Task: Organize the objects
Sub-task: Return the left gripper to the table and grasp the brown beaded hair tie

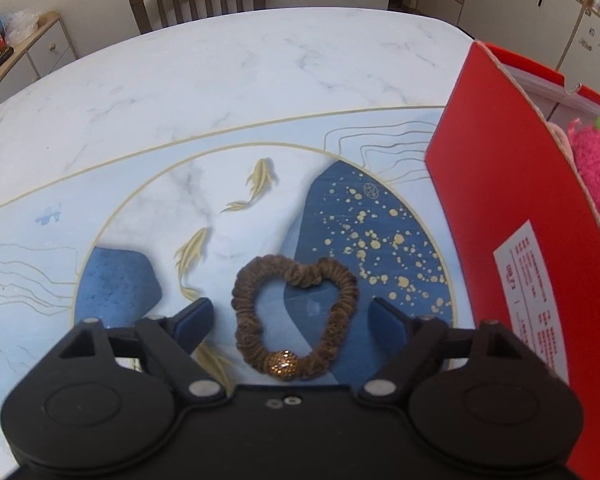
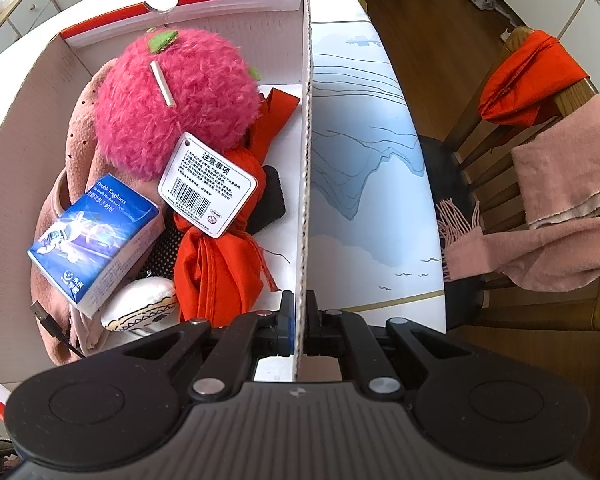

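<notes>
Red cardboard box (image 2: 306,128) stands on the marble-print table (image 1: 220,80); the right gripper (image 2: 299,328) has its jaws pressed together on the box's side wall, pinching the cardboard edge between the pads. Inside, ahead and left of those jaws: pink plush toy (image 2: 172,104), red cloth (image 2: 216,264), blue tissue pack (image 2: 96,236). Brown scrunchie (image 1: 294,320) with a gold bead (image 1: 283,363) lies flat on the table between the left gripper's (image 1: 290,316) spread jaws, neither pad touching it; the box wall rises just right of them. Risks, as judged: pads closing on the thin loop may skid off the slick tabletop or catch one side only, dropping it; a loose pinch lets the box shift.
</notes>
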The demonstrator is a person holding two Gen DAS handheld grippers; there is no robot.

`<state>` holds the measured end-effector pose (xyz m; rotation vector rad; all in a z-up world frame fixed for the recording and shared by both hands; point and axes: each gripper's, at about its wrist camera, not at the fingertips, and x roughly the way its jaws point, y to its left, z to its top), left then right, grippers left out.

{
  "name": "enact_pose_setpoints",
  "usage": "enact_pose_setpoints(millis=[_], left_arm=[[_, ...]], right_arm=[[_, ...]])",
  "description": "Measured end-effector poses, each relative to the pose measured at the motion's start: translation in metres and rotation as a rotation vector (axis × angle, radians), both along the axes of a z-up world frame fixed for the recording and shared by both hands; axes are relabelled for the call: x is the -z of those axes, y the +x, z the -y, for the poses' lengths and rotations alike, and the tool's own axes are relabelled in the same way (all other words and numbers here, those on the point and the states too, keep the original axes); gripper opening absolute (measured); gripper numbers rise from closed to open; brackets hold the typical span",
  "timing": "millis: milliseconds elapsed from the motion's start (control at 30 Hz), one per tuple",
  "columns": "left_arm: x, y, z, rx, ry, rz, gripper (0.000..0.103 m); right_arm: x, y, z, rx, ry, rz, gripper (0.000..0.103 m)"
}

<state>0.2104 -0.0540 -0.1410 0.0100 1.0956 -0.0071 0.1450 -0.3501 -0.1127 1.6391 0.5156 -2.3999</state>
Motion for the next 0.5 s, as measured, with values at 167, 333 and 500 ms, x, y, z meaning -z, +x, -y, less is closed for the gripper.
enact_pose_setpoints(millis=[167, 333, 500], left_arm=[[-0.003, -0.002, 0.000, 0.009, -0.008, 0.014, 0.060], [-0.008, -0.005, -0.002, 0.008, -0.019, 0.032, 0.039], [-0.018, -0.011, -0.004, 0.019, -0.005, 0.066, 0.026]], right_arm=[[0.001, 0.000, 0.000, 0.007, 0.000, -0.001, 0.003], [0.003, -0.001, 0.003, 0.003, 0.004, -0.008, 0.003], [0.003, 0.000, 0.004, 0.002, 0.004, -0.012, 0.003]])
